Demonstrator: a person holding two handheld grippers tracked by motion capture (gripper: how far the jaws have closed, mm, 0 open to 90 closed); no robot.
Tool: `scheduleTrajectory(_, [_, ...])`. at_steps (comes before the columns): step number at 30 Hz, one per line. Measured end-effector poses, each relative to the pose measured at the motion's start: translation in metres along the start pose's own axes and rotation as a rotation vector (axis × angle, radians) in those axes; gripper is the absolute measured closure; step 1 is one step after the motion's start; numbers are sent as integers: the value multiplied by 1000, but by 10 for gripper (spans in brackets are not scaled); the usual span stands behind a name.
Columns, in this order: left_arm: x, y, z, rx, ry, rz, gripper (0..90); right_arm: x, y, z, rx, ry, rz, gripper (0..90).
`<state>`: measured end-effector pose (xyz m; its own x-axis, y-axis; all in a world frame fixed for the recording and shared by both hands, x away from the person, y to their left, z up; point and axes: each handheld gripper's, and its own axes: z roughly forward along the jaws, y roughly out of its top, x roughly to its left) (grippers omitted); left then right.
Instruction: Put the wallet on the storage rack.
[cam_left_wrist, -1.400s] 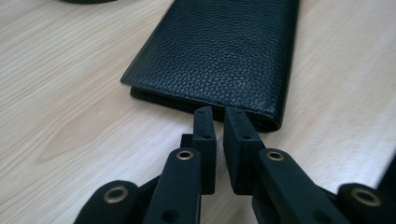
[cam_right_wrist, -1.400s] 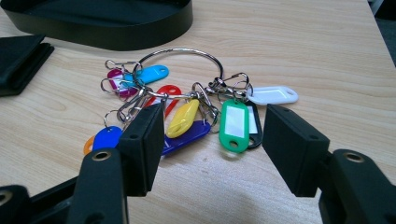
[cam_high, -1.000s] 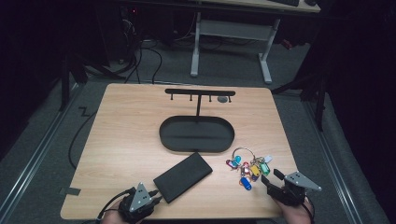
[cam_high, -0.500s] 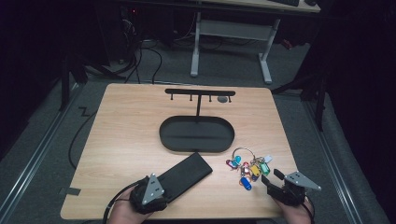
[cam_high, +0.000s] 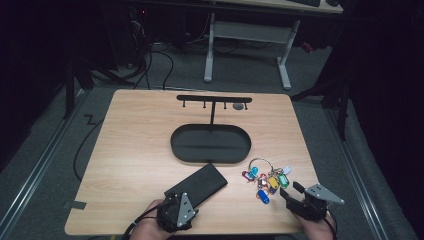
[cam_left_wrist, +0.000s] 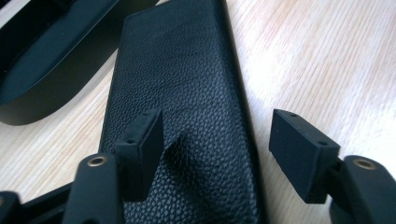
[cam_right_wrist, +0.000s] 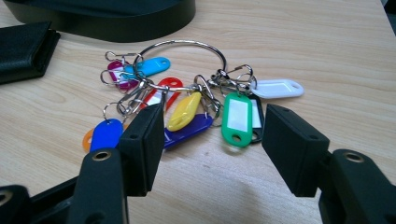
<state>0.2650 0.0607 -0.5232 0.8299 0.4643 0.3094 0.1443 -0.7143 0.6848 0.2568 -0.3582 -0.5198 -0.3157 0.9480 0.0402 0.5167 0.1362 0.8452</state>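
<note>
A black leather-textured case (cam_high: 197, 185) (cam_left_wrist: 187, 93) lies flat on the wooden table, slanting toward the near edge. My left gripper (cam_high: 176, 210) (cam_left_wrist: 217, 140) is open at its near end, one jaw over the case and the other beside its right edge. A large ring of coloured key tags (cam_high: 266, 177) (cam_right_wrist: 196, 100) lies to the right of the case. My right gripper (cam_high: 295, 195) (cam_right_wrist: 215, 140) stands open just short of the tags, nothing between its jaws.
A black oval tray (cam_high: 210, 143) (cam_left_wrist: 42, 60) (cam_right_wrist: 116, 14) sits mid-table with a T-shaped hook stand (cam_high: 214, 102) rising at its far side. The wooden table (cam_high: 135, 150) reaches bare to the left. Desk legs and cables are on the floor beyond.
My left gripper has moved right and forward, from the near-left of the case to its near end. The right gripper and the keys have stayed put.
</note>
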Motion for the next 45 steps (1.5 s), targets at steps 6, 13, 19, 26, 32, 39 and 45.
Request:
scheduleTrajectory(6, [-2,-4,2,-7,28,21,385,2,1,2,4,7,-6,394])
scheduleTrajectory(13, [-1,-9,3,-50,26,12,451,0,0,1,1,10,-2,394])
scheduleTrajectory(19, [-2,-9,0,-50,26,30,561,1,0,3,4,16,-1,394])
scheduleTrajectory(26, [-1,-9,-1,-51,40,36,657,0,0,2,4,17,7,394])
scheduleTrajectory(32, [-2,-9,-3,-63,51,40,714,0,0,2,2,19,7,393])
scheduleTrajectory(39, [6,-9,-14,-118,45,-11,765,0,-1,2,3,21,11,393])
scheduleTrajectory(45, [15,-11,-25,-177,50,-62,793,0,-1,3,13,25,11,393])
